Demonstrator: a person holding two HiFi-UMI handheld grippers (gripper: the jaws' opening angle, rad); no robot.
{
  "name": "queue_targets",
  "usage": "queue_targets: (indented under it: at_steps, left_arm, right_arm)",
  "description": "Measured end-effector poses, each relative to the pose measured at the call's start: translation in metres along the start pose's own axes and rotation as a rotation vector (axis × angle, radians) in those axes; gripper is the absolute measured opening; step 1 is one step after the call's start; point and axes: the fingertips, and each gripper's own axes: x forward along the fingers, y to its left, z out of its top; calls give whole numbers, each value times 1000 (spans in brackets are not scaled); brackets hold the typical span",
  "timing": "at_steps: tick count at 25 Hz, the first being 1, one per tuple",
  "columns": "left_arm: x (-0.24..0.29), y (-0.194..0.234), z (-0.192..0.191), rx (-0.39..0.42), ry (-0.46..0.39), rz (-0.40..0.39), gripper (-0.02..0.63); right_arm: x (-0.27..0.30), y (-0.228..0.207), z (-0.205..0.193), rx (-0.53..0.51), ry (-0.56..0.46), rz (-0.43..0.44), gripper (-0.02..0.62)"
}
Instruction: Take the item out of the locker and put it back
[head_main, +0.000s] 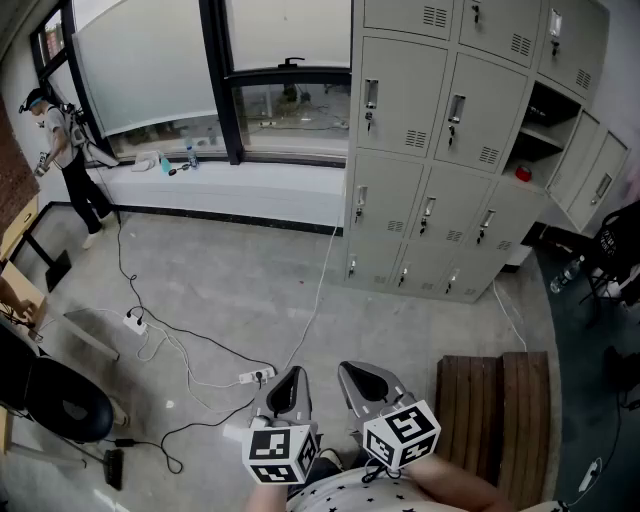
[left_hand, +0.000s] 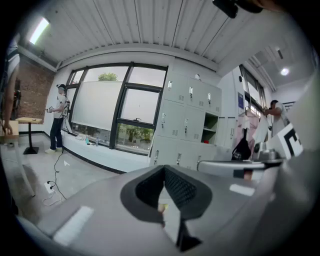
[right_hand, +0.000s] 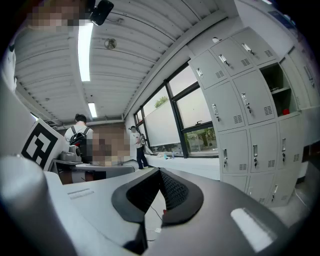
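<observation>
A grey bank of lockers (head_main: 440, 150) stands at the upper right of the head view. One locker door (head_main: 590, 175) is open, and a small red item (head_main: 522, 173) sits on the shelf inside. The right gripper view shows the same open locker (right_hand: 278, 90) with the red item (right_hand: 285, 112). Both grippers are low, near my body and far from the lockers. My left gripper (head_main: 293, 373) is shut with nothing in it, its jaws meeting (left_hand: 164, 171). My right gripper (head_main: 350, 370) is also shut and empty (right_hand: 160, 173).
A slatted wooden bench (head_main: 495, 410) is just right of the grippers. White cables and a power strip (head_main: 255, 377) lie on the concrete floor ahead. A black chair (head_main: 60, 405) stands at the left. A person (head_main: 65, 150) stands by the window sill (head_main: 230, 180).
</observation>
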Motion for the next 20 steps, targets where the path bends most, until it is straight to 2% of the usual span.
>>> queue_targets:
  at_steps: [11, 16, 20]
  left_arm:
    - [49, -25, -6, 33, 48, -123, 6]
    - [94, -50, -4, 37, 63, -175, 6]
    - [148, -81, -2, 51, 80, -201, 6]
  right_arm:
    - [3, -45, -5, 50, -2, -101, -2]
    - [7, -91, -2, 71, -8, -144, -2]
    - [12, -150, 5, 71, -16, -168, -2]
